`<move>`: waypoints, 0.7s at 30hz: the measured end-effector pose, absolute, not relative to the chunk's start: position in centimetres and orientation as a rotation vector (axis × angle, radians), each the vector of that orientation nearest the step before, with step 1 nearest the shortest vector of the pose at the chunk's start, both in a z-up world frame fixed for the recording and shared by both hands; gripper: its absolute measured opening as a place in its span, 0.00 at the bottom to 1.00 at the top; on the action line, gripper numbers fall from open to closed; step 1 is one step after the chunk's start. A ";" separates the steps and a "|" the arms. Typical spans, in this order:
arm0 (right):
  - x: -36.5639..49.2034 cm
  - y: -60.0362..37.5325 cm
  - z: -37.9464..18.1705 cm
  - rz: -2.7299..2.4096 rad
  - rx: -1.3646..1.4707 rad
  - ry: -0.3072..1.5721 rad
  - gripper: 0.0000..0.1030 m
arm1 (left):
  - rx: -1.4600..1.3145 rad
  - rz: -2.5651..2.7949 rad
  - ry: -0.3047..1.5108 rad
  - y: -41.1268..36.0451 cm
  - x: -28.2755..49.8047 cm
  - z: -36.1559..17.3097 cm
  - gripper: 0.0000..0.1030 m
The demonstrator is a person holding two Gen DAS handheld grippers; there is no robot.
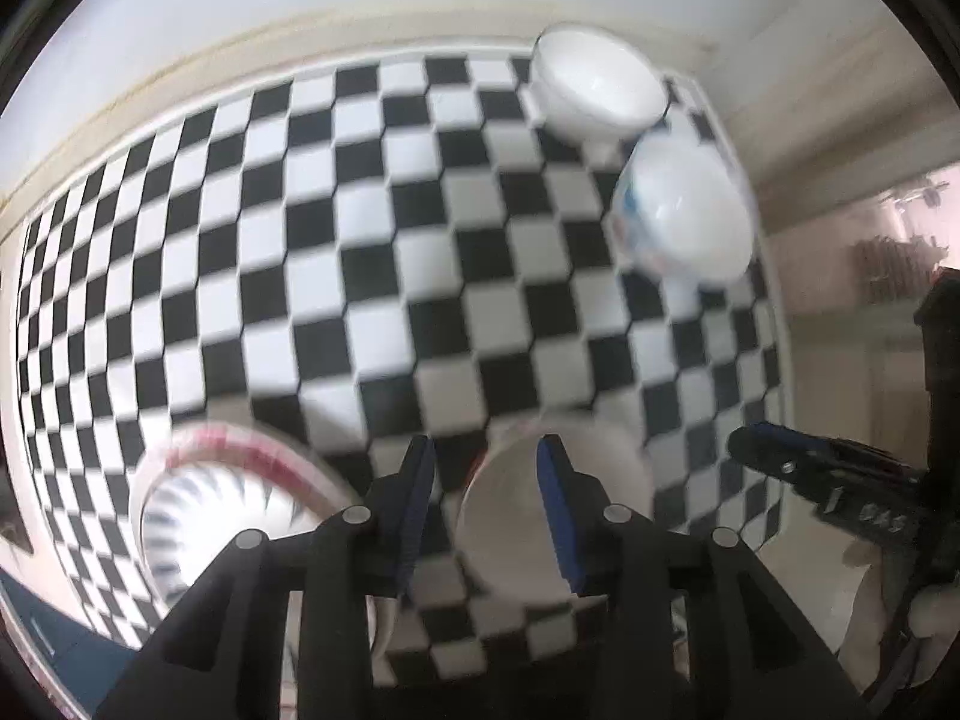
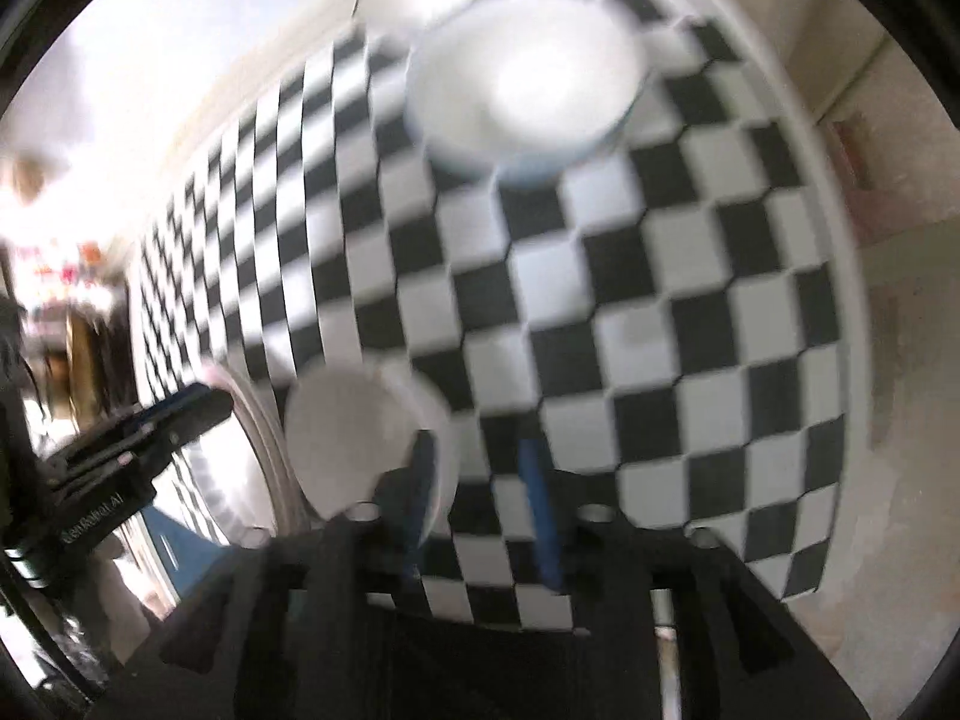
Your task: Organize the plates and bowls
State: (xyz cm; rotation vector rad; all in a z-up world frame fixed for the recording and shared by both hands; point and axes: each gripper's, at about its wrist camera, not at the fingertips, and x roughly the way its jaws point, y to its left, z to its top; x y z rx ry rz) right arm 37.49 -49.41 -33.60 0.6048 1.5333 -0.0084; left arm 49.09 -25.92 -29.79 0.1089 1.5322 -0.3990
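Note:
A small plain white bowl (image 1: 510, 516) stands on the checkered cloth (image 1: 360, 240) right under both grippers. My left gripper (image 1: 486, 447) points down over the bowl's left rim. Its blue pads stand apart, one outside the bowl and one over its inside, and do not press. My right gripper (image 2: 477, 441) is open over the right rim of the same bowl (image 2: 348, 432). A red-rimmed plate (image 1: 222, 498) with blue marks lies to the left of it. Two larger white bowls (image 1: 600, 84) (image 1: 684, 216) stand at the far right; the nearer has a blue pattern.
The cloth's right edge (image 2: 840, 276) runs close to a pale wall or floor area. The big bowl (image 2: 522, 84) sits ahead of my right gripper, and the left gripper (image 2: 198, 405) reaches in from the left over the plate (image 2: 234, 462). Both views are motion-blurred.

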 end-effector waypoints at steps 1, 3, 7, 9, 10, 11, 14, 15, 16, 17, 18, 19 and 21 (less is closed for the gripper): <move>37.9 -50.4 -33.1 -0.024 0.625 1.503 0.54 | 0.102 -0.410 1.529 -26.7 50.1 -29.8 0.32; 39.9 -53.6 -32.0 -0.071 0.656 1.446 0.55 | 0.081 -0.424 1.526 -28.3 51.9 -30.1 0.32; 43.1 -57.7 -32.8 -0.146 0.702 1.388 0.55 | 0.079 -0.470 1.525 -32.4 56.4 -31.5 0.32; 45.1 -59.4 -34.1 -0.168 0.722 1.390 0.55 | 0.095 -0.498 1.538 -34.8 58.1 -32.7 0.32; 45.9 -59.8 -34.8 -0.176 0.725 1.399 0.55 | 0.102 -0.513 1.552 -35.9 58.9 -33.4 0.32; 46.4 -60.5 -35.4 -0.177 0.733 1.411 0.55 | 0.109 -0.521 1.565 -36.8 59.4 -34.1 0.32; 48.0 -61.0 -37.7 -0.171 0.764 1.446 0.55 | 0.134 -0.541 1.600 -38.6 60.5 -35.8 0.32; 48.2 -61.3 -38.1 -0.167 0.772 1.453 0.55 | 0.146 -0.551 1.610 -39.2 60.8 -36.4 0.32; 48.5 -61.3 -38.6 -0.167 0.776 1.458 0.54 | 0.154 -0.553 1.617 -39.6 61.0 -36.8 0.32; 48.7 -61.2 -39.1 -0.165 0.777 1.462 0.54 | 0.163 -0.550 1.624 -40.0 61.2 -37.3 0.32; 48.9 -61.1 -39.6 -0.161 0.779 1.467 0.54 | 0.164 -0.551 1.634 -40.2 61.3 -37.7 0.32; 49.1 -61.1 -39.8 -0.162 0.783 1.470 0.53 | 0.163 -0.555 1.641 -40.1 61.1 -37.9 0.32; 49.6 -61.1 -40.2 -0.157 0.795 1.475 0.46 | 0.162 -0.557 1.649 -40.4 61.1 -38.2 0.32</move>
